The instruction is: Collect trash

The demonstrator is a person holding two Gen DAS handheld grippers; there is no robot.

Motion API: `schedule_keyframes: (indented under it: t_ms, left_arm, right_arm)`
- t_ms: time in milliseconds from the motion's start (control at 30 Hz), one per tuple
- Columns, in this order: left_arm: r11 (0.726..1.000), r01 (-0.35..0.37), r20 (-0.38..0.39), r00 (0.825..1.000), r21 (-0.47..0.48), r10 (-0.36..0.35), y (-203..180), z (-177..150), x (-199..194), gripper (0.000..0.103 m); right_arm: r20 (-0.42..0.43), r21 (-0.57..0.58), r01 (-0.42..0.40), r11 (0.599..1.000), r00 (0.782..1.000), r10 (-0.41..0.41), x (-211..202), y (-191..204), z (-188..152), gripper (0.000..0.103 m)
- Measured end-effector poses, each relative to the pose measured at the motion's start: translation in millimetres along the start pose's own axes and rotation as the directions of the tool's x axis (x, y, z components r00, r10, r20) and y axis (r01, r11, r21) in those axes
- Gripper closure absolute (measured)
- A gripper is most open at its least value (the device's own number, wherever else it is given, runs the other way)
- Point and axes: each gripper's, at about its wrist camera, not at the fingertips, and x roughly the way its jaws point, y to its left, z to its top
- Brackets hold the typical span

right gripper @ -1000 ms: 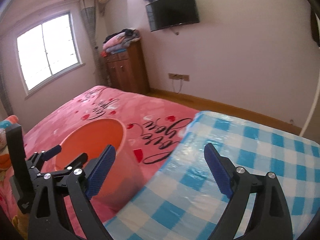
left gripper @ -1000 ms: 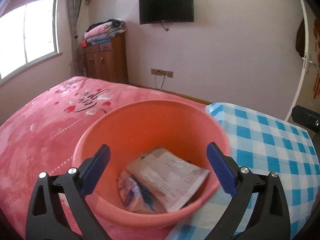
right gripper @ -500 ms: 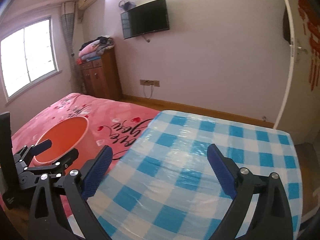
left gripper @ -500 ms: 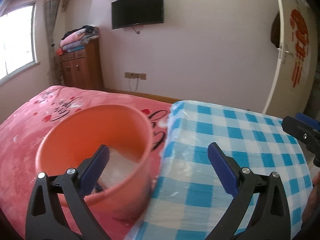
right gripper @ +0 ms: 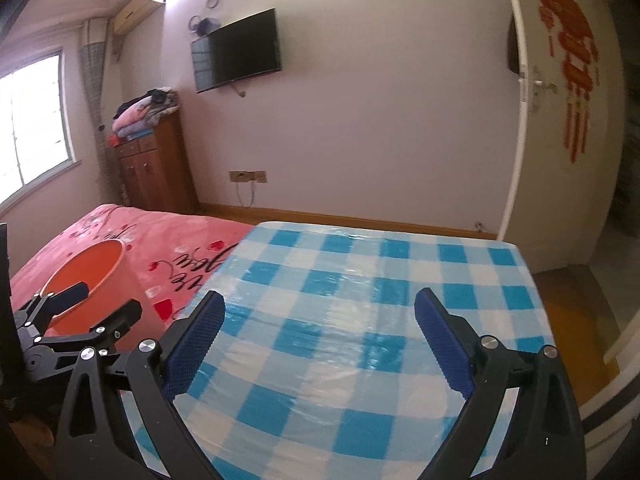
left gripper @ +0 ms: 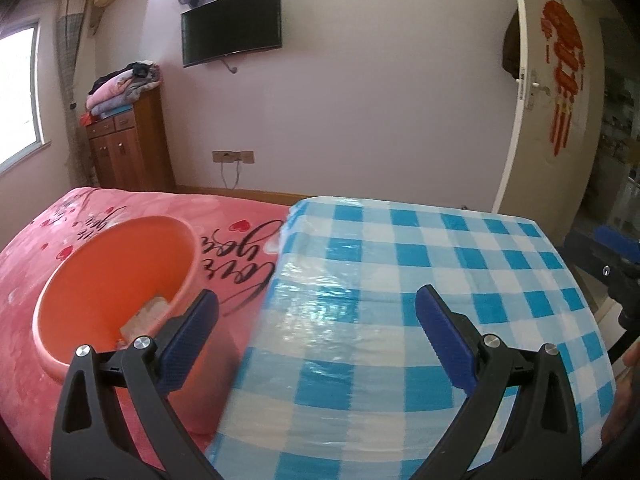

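Trash (left gripper: pixel 146 314) lies inside the orange bucket (left gripper: pixel 116 288) at lower left, on the pink bed (left gripper: pixel 36 248) just beside the checked desk (left gripper: pixel 400 300). Left gripper (left gripper: pixel 316 336), jaws spread and empty, hangs nearer the bucket; right gripper (right gripper: pixel 320 340), equally agape, faces bare desk at right.

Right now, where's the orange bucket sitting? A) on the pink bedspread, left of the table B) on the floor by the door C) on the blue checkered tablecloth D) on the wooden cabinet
A: the orange bucket stands on the pink bedspread beside the left edge of the blue checkered tablecloth, with paper trash inside it.
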Motion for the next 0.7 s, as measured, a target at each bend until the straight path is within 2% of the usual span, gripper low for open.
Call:
schedule_keyframes:
  t_ms: [300,700]
  left_arm:
    - [0.997,0.049,0.001,0.999,0.054,-0.050,-42,-5,-6,0.004]
    - [0.988,0.110,0.006,0.994,0.108,-0.111,-91,-10,-16,0.004]
  right_arm:
    - [0.038,0.014,0.109,0.994,0.993,-0.109,-27,-33,-12,0.008]
    - [0.050,0.094,0.194,0.977,0.979,-0.199,-56,-84,-31,0.008]
